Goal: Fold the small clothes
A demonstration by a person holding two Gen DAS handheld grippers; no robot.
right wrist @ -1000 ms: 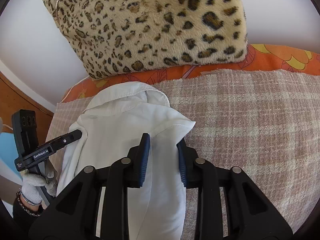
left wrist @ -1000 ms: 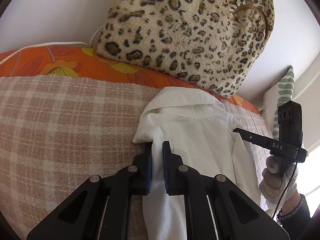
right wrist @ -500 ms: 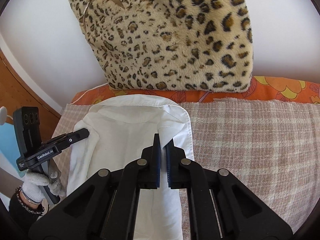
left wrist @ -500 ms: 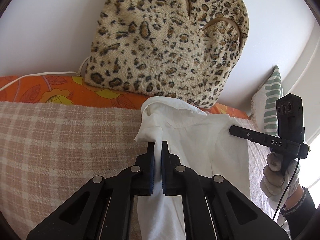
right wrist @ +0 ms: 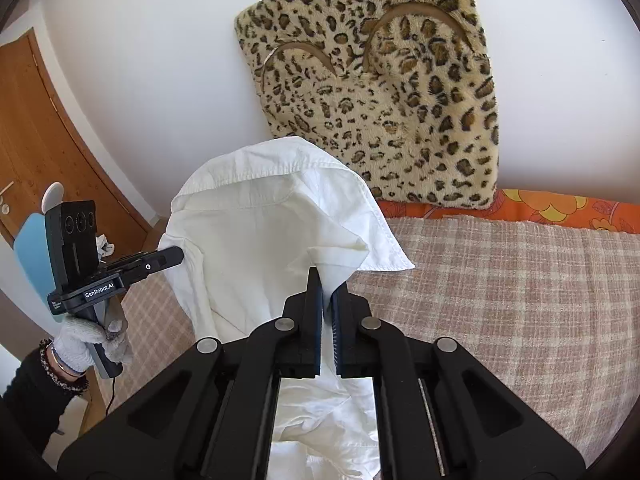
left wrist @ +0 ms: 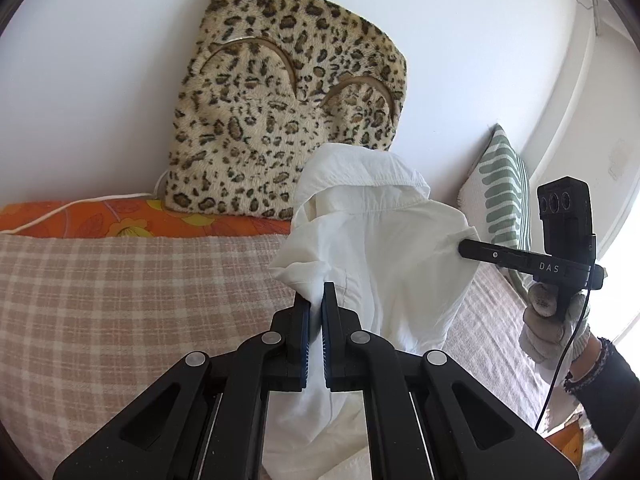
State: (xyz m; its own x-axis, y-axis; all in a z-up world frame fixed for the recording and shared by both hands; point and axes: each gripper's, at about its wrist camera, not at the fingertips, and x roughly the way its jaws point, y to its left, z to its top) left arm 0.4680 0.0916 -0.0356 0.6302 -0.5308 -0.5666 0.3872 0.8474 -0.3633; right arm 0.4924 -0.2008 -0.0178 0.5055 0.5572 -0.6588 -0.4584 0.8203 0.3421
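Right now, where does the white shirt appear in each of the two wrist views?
Left wrist view: the white shirt hangs centre-right, its left edge pinched by the left gripper.
Right wrist view: the shirt hangs centre-left, its right edge pinched by the right gripper.
Shared landmark: the leopard-print cushion against the wall behind the collar.

1. This is a home, most likely a bedroom or a sitting room with a daybed.
2. A checked pink-and-beige blanket point(left wrist: 120, 300) covers a soft, wide surface, over an orange floral sheet point(right wrist: 540, 208).
3. A leopard-print plush cushion point(left wrist: 288, 120) leans on the plain white wall point(left wrist: 100, 80).
4. A green-and-white striped pillow point(left wrist: 504, 196) stands at one end.
5. A wooden door point(right wrist: 36, 128) with a handle closes the room at the other.
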